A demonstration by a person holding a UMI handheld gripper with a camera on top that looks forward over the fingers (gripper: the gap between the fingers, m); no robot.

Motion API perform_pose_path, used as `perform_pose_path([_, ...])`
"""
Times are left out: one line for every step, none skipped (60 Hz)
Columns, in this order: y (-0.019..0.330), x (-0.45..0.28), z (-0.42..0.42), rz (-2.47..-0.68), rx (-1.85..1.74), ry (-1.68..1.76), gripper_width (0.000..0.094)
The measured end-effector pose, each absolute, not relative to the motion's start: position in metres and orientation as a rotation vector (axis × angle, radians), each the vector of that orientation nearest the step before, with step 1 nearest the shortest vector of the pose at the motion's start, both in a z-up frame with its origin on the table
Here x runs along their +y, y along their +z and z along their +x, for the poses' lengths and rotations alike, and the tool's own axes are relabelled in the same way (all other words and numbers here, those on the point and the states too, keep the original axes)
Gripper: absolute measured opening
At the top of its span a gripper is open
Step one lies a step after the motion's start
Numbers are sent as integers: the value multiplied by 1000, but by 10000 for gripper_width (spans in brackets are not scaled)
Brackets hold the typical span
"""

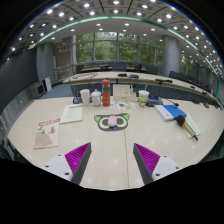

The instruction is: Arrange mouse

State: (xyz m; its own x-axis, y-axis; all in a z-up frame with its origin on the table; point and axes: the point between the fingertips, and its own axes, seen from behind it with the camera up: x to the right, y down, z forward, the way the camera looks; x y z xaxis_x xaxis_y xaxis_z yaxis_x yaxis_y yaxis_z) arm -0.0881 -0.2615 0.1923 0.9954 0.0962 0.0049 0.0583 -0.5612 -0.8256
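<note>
A: What is the biggest risk from here?

B: The reach across the long white table [115, 165]. The gripper [112, 150] hangs well back from everything, its jaws wide apart and holding nothing, magenta pads [78, 157] facing bare tabletop. A long travel forward could drift off line.

A: Towards what?

B: That is the second trouble: I cannot pick out a mouse. The panda-face mouse pad [112, 122] lies straight beyond the fingers (the likely place for it), but nothing on it reads as one. Anything small enough is lost among the clutter behind.

A: And the clutter?

B: Largest first: the loose papers [70, 114] left of the pad, and a sheet with red print [45, 135] nearer the gripper on the same side. To the right lies a blue and yellow object [173, 113], which I cannot name. Behind the pad stands an orange bottle [106, 92], with two pale cups [90, 97] just beside it and another cup [143, 97] further right.

A: So a sweep could tip them?

B: I judge so. The bottle is tall and narrow, and the cups look light. A finger overshooting the pad would knock them.
</note>
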Motion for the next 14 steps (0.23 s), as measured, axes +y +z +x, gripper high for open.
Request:
perform_pose_path([195,-264,-87,-2163,-112,45,854])
perform_pose_path([197,-267,-86,-2158,-117,40,854])
perform_pose_path([199,-269,-85,-2154,-122,35,854])
perform_pose_path([201,-271,-85,-2150,-126,31,852])
perform_pose_path([202,-273,-84,-2146,-130,27,852])
perform_pose_path([204,-275,-84,-2143,-134,24,853])
perform_pose_path([205,-276,-84,-2140,-137,24,853])
perform_pose_path([207,-277,-84,-2138,-140,25,852])
perform_pose_path([208,-278,-84,-2134,-142,28,854])
perform_pose_path([209,-279,-84,-2132,-141,31,852])
perform_pose_path([210,-280,-84,-2130,-139,36,854])
perform_pose_path([212,-280,-84,-2129,-136,40,858])
perform_pose_path([213,-281,-84,-2130,-133,43,858])
perform_pose_path([214,-282,-84,-2129,-132,45,854])
